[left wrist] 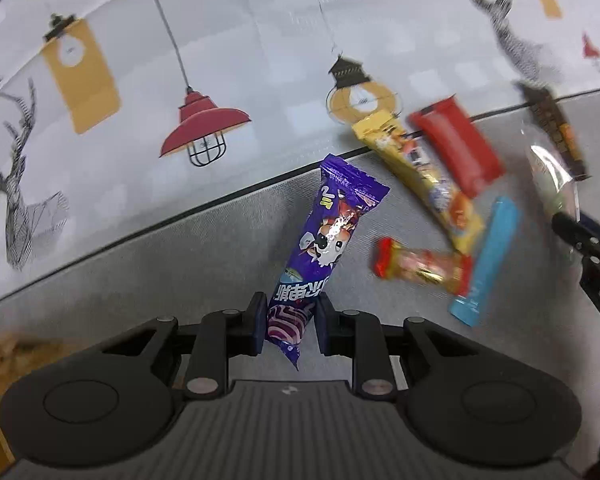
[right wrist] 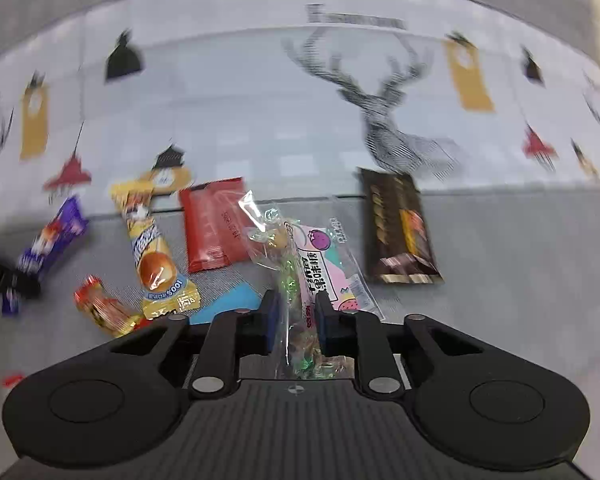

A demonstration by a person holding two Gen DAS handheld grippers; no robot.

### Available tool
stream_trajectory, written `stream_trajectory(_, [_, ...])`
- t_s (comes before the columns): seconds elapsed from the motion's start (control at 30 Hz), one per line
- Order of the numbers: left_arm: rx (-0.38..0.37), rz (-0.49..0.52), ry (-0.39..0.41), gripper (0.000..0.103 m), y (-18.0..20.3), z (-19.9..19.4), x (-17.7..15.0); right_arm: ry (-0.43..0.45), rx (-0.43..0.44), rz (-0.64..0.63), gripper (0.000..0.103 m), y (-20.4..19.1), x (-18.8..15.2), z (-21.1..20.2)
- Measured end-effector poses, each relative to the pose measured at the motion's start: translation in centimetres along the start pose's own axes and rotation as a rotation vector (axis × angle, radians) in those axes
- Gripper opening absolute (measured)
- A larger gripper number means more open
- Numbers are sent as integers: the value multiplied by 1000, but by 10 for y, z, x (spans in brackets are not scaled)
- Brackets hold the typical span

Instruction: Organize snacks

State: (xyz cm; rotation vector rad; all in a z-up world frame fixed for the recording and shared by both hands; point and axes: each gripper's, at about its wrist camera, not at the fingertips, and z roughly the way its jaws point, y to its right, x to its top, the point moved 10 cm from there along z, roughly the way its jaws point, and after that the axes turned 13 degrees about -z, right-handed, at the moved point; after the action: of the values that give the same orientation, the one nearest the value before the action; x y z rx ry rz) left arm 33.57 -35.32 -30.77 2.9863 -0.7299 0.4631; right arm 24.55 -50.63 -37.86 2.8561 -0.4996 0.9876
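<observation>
L gripper clenched on the near end of a purple snack pack, pads pressing both sides; pack runs up toward 12 o'clock, cartoon face and Chinese letters on it, a "2" near the top. At 2 o'clock from it: small red-gold candy, blue stick, yellow pack, red pack, all on the grey mat.

R gripper clenched on a clear crinkly bag w/ green bits inside. Just past it, 1 o'clock, pink-label bag w/ Chinese text, strawberry print. Yellow pack at 10 o'clock reads "100%". Brown pack further at 1 o'clock, writing too blurred. Beyond: cloth w/ lamp & deer prints
</observation>
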Motion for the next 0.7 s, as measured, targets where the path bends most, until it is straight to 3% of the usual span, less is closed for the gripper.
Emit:
stream_trajectory(0.23, [-77, -25, 116, 27, 15, -83, -30, 66, 22, 158, 12, 15, -4, -64])
stream_trajectory(0.47, [-164, -58, 183, 28, 11, -156, -80, 114, 36, 189, 8, 3, -15, -139])
stream_trajectory(0.7, [-173, -99, 206, 28, -14, -202, -124, 96, 27, 148, 8, -16, -41, -186])
